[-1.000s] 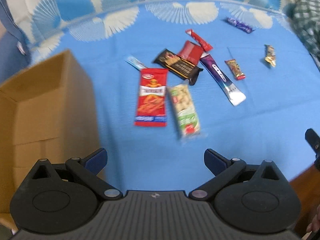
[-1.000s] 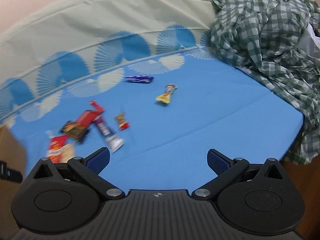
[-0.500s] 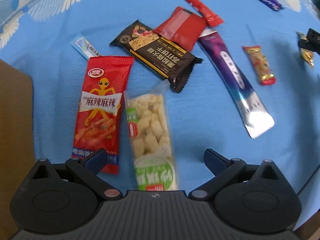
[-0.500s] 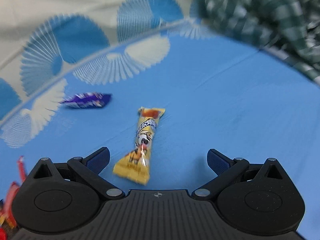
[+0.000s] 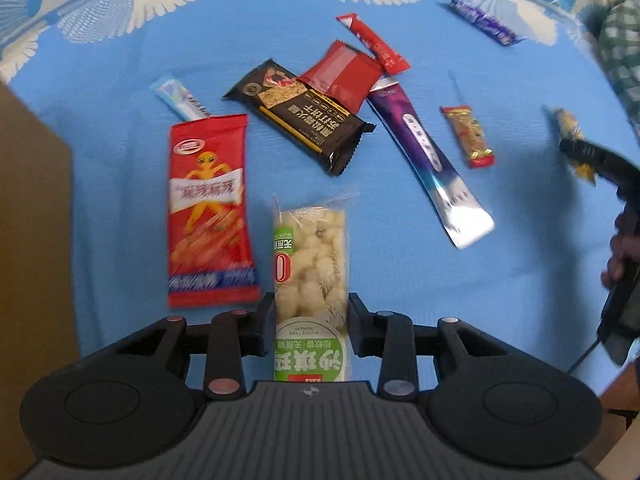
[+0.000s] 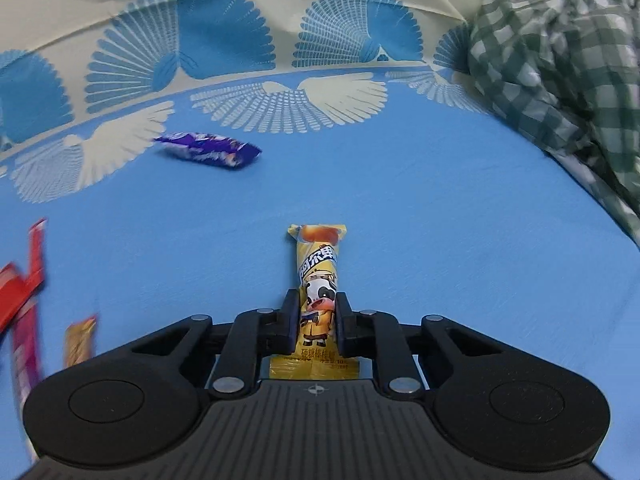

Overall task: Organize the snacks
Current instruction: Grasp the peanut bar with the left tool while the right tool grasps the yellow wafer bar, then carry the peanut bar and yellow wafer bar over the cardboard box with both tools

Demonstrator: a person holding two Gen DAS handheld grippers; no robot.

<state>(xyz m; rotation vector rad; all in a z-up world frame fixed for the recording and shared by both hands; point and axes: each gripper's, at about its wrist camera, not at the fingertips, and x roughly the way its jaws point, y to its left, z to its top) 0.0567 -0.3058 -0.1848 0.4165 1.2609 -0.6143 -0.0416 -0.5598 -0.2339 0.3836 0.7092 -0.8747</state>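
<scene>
My left gripper (image 5: 310,312) is shut on a clear green-labelled puffed snack pack (image 5: 310,264) that lies on the blue sheet. Beside it lie a red spicy-strip packet (image 5: 208,208), a dark cracker packet (image 5: 300,116), a red pouch (image 5: 340,76), a purple-silver stick (image 5: 428,156), a small orange candy (image 5: 466,136), a red stick (image 5: 372,44) and a pale blue sachet (image 5: 178,98). My right gripper (image 6: 317,312) is shut on a yellow cow-print lollipop wrapper (image 6: 318,280); it also shows in the left wrist view (image 5: 588,156). A purple candy bar (image 6: 208,150) lies farther back.
A brown cardboard box (image 5: 32,240) stands at the left edge. A green checked cloth (image 6: 560,60) is heaped at the right of the bed. The patterned cream and blue sheet (image 6: 240,40) rises at the back.
Both grippers went from wide open to shut. The left closed on the puffed snack pack. The right moved in over the yellow wrapper and closed on it.
</scene>
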